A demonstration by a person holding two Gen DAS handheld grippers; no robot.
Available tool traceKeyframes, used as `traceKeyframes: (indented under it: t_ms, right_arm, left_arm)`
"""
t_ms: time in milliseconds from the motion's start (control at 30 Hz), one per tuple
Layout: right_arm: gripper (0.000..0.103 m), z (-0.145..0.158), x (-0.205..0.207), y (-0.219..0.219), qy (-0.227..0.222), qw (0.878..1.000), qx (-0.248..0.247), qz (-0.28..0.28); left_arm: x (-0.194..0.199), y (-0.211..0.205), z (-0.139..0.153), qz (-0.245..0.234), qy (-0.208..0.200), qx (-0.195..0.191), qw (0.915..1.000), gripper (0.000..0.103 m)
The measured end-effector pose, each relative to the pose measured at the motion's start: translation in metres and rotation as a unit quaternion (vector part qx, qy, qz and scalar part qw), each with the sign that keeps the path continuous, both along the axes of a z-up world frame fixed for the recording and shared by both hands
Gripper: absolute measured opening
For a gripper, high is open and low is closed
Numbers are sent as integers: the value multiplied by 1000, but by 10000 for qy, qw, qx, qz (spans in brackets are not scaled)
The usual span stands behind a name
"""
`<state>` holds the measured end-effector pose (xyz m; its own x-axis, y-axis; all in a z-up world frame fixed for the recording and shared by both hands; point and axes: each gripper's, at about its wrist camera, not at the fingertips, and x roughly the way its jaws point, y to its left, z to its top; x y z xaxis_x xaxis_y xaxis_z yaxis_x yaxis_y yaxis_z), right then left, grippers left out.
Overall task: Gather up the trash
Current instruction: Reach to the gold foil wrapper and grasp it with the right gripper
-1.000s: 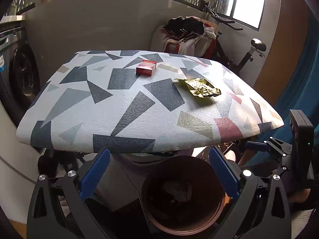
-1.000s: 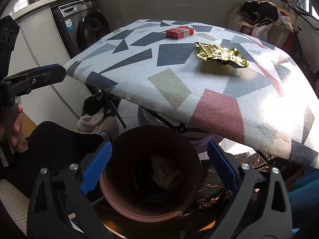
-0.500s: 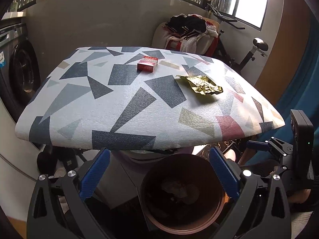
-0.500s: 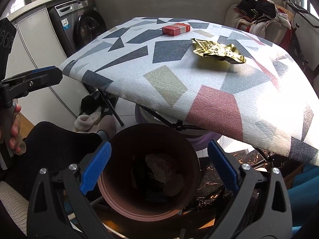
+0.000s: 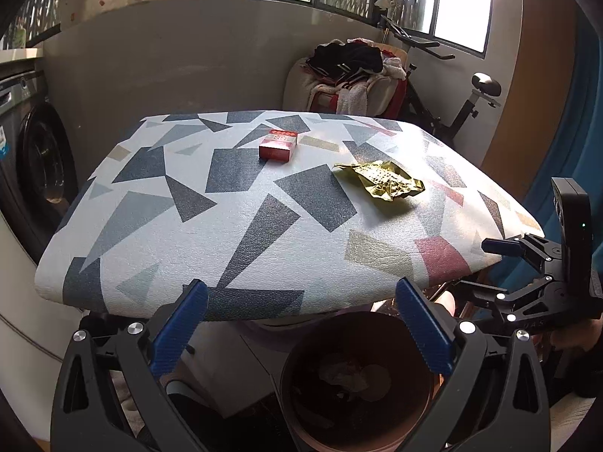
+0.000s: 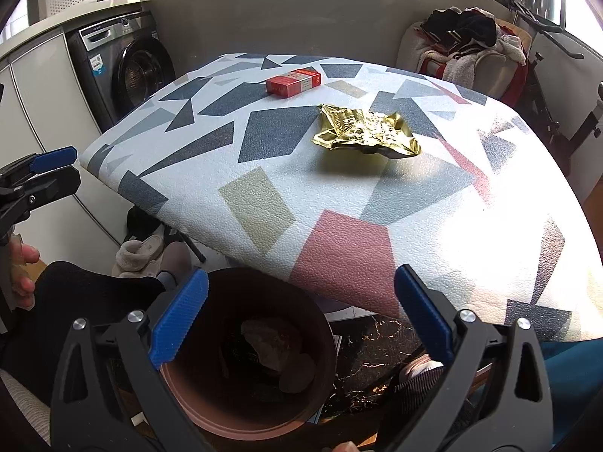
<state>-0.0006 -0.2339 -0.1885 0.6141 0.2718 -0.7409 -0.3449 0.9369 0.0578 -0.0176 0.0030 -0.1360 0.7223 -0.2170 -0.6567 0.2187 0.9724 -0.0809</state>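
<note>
Claws point(image 5: 301, 324) agape before crumpled gold wrapper point(image 5: 380, 180)

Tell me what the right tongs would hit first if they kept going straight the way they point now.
Probably the patterned table: its near edge lies just ahead of the open right tongs, above the brown bin. If they pass over that edge, the crumpled gold wrapper comes next. Depth is hard to judge here.

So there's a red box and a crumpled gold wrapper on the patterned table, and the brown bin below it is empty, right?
Not quite. The red box and the gold wrapper do lie on the patterned table, but the brown bin below it is not empty: the right wrist view shows crumpled scraps already inside.
</note>
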Motion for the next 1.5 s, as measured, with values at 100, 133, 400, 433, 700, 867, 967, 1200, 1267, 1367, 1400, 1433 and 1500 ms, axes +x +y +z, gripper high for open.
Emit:
traceKeyframes:
  t_ms: [100, 133, 400, 433, 700, 867, 967, 1200, 1267, 1367, 1400, 1433, 1500]
  right_arm:
    - [97, 7, 11, -6, -60, 10000, -9, 35]
    - [97, 9, 15, -7, -91, 9999, -9, 47]
    - [97, 24, 51, -22, -209, 9997, -80, 44]
    - [97, 24, 56, -24, -183, 9998, -60, 19]
    - [97, 30, 99, -43, -92, 9998, 132, -136]
    - [97, 32, 122, -46, -210, 9992, 327, -25]
    - [97, 33, 135, -37, -326, 9993, 64, 148]
    - [97, 27, 181, -32, -309, 9988, -198, -310]
    - [97, 23, 195, -33, -76, 9993, 104, -340]
    - [97, 12, 211, -30, 254, 9980, 433, -381]
    - [97, 8, 216, -29, 326, 9976, 460, -403]
    - [97, 2, 220, -28, 415, 9971, 460, -432]
    - [97, -9, 227, -28, 599, 9957, 454, -532]
  left_arm:
    - [5, 7, 5, 111, -90, -24, 9999, 97]
    - [7, 8, 7, 127, -132, -9, 9998, 97]
    - [29, 18, 16, 221, -298, 187, 9991, 97]
    - [32, 19, 17, 226, -303, 200, 9991, 97]
    - [59, 33, 9, 342, -128, 230, 9991, 97]
    - [71, 40, 3, 350, 103, 158, 9992, 97]
    - [76, 42, 2, 419, 148, 118, 9989, 97]
    - [85, 50, -1, 800, 106, 272, 9964, 97]
    - [86, 54, -2, 886, 121, 186, 9958, 97]
    - [89, 62, -7, 1001, 226, 22, 9947, 97]
    - [90, 64, -9, 1035, 259, -5, 9943, 97]
    - [90, 65, -10, 1057, 275, -30, 9940, 97]
    - [91, 66, -11, 1056, 269, -70, 9940, 97]
